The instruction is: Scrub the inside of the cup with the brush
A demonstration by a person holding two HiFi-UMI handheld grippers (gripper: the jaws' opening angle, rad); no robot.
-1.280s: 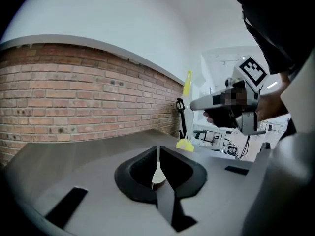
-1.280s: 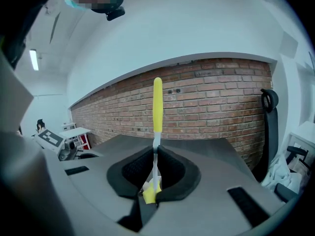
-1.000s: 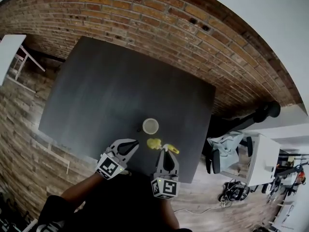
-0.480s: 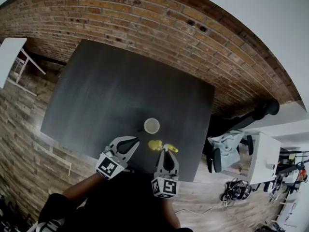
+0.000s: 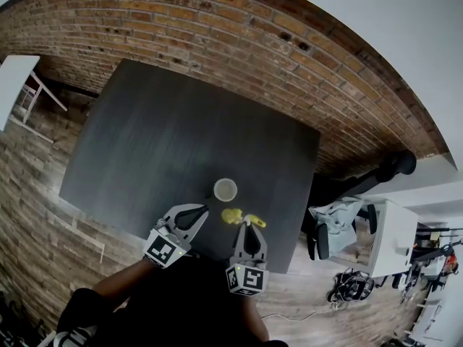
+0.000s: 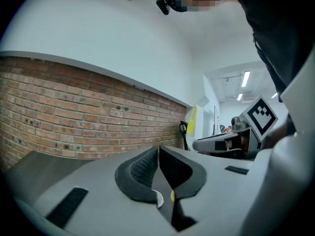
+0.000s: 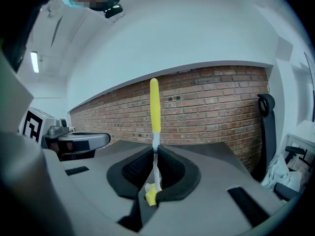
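On the dark bench (image 5: 145,136), the white cup (image 5: 225,189) stands at 11 o'clock from my right tongs (image 5: 248,224), apart from them. Those tongs are clenched on the yellow brush (image 5: 231,215), and only the right gripper view shows its handle between the pads. My left tongs (image 5: 200,213) are clenched on nothing.

From your head view, the cup (image 5: 225,189) is too small for its inside to be read. In your left gripper view it is only a white sliver low between the jaws, the rest hidden behind the left gripper (image 5: 203,212). The brush (image 7: 154,107) loses its head behind the jaws of your right gripper (image 7: 155,154), apart from a yellow scrap below.
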